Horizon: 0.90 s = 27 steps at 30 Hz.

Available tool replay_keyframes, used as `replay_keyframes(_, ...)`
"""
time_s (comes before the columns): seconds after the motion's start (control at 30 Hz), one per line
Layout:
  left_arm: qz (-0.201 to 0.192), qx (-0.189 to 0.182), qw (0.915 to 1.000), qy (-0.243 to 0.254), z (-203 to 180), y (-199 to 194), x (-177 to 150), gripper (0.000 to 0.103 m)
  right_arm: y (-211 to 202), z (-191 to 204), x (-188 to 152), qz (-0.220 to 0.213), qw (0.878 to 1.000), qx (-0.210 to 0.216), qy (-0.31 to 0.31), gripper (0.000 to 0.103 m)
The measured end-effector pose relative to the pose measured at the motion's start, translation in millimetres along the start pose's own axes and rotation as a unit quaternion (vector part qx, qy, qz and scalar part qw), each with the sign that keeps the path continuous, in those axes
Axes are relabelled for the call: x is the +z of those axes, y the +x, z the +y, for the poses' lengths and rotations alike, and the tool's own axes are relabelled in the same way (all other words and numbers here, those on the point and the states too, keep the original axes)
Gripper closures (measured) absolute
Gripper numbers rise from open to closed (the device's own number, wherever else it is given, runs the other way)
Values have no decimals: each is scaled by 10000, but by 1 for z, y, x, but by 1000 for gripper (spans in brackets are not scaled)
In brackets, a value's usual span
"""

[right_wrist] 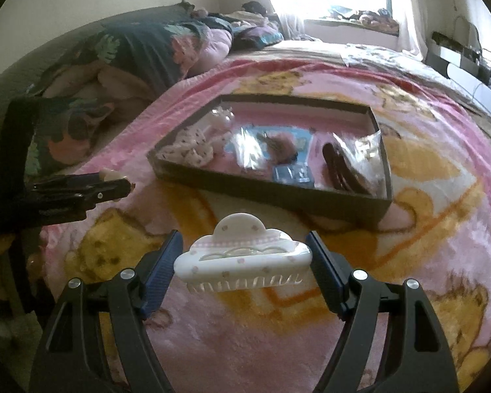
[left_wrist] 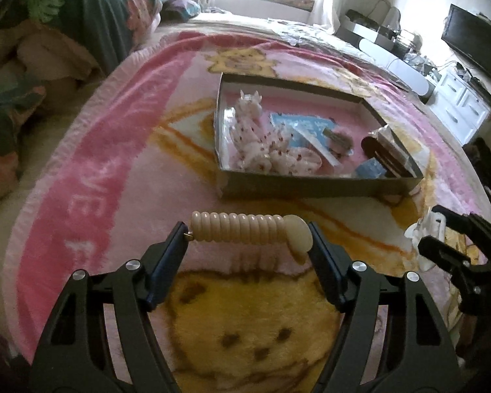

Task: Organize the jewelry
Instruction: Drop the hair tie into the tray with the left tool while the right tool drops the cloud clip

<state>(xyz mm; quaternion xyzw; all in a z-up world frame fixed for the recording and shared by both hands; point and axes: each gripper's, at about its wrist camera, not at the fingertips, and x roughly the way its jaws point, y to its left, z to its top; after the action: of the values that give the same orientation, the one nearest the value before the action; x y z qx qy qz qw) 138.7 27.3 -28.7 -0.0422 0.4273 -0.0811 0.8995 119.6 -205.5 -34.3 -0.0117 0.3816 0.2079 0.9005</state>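
My left gripper [left_wrist: 246, 233] is shut on a cream ribbed bead piece [left_wrist: 242, 229], held crosswise by its ends above the pink blanket. In the right wrist view that gripper [right_wrist: 122, 184] shows side-on at the left, with the cream piece [right_wrist: 109, 173] peeking out. My right gripper [right_wrist: 244, 255] is shut on a white cloud-shaped claw clip [right_wrist: 242, 255], teeth pointing down. From the left wrist view the right gripper [left_wrist: 430, 239] and its white clip [left_wrist: 420, 229] sit at the right edge. Ahead lies a dark shallow box [left_wrist: 311, 188] [right_wrist: 278, 195] with a pink floor.
The box holds white spotted fabric pieces [left_wrist: 262, 144], a blue card [left_wrist: 307, 127], dark brown clips [right_wrist: 338, 167] and a clear plastic bag [right_wrist: 363, 150]. Pillows and dark floral bedding [right_wrist: 131, 46] lie at the left. A white dresser [left_wrist: 464, 98] and a screen [left_wrist: 474, 42] stand at the right.
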Motion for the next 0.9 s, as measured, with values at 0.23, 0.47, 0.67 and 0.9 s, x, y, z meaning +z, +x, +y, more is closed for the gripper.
replay_keyframes(0.23, -257, 29, 9996, 140, -1, -15, 27, 38, -8, 0, 25, -228, 9997, -78, -93, 28)
replay_keyframes(0.47, -436, -54, 9989, 183, -9, -21, 49, 38, -19, -7, 50, -493, 9986, -181, -80, 28)
replay_keyframes(0.67, -512, -126, 9982, 300, -25, -17, 64, 38, -25, -24, 64, -664, 9972, -344, 24, 28)
replay_keyframes(0.9, -511, -199, 9978, 384, -43, -2, 79, 38, -21, -50, 74, -711, 9956, -584, 186, 28)
